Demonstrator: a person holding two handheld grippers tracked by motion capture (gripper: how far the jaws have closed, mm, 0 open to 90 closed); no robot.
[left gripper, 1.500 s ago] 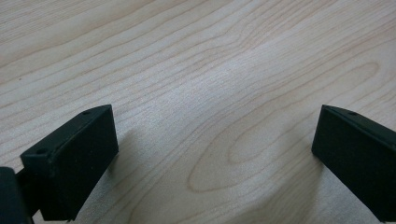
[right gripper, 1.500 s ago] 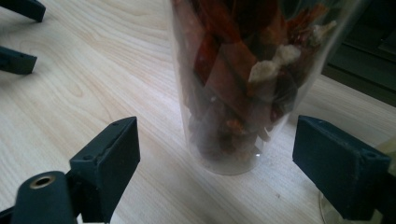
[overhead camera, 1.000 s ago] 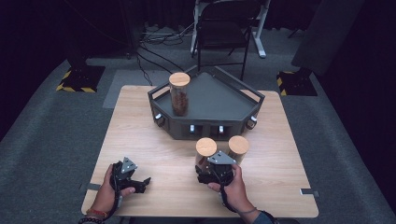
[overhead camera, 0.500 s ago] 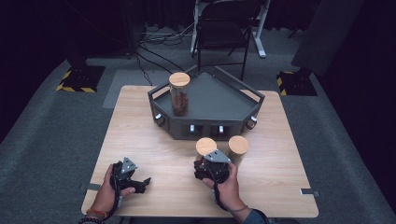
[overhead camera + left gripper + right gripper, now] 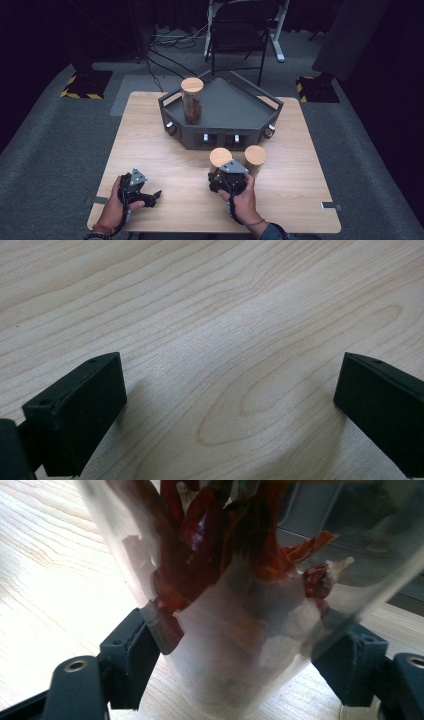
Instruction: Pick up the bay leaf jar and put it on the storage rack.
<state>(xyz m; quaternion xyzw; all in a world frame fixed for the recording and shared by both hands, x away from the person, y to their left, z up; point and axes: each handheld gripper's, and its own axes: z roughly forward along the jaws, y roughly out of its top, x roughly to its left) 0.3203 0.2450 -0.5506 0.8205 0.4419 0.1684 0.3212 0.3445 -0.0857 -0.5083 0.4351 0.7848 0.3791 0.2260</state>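
Observation:
A clear jar of dried red chillies (image 5: 235, 605) with a wooden lid (image 5: 220, 156) stands on the table in front of the tray. My right gripper (image 5: 219, 176) is shut on its lower body, and the black pads (image 5: 131, 657) press on both sides of the glass. A second wooden-lidded jar (image 5: 255, 156) stands just to its right. A third jar (image 5: 192, 100) stands in the left corner of the dark grey tray (image 5: 235, 105). My left gripper (image 5: 151, 196) lies low over the wood near the front left, with its jaws wide open and nothing between them (image 5: 225, 405).
The angular tray sits at the far middle of the wooden table (image 5: 150, 145). A folding chair (image 5: 237, 30) and cables stand on the floor behind the table. The person's hands hold both grippers near the front edge.

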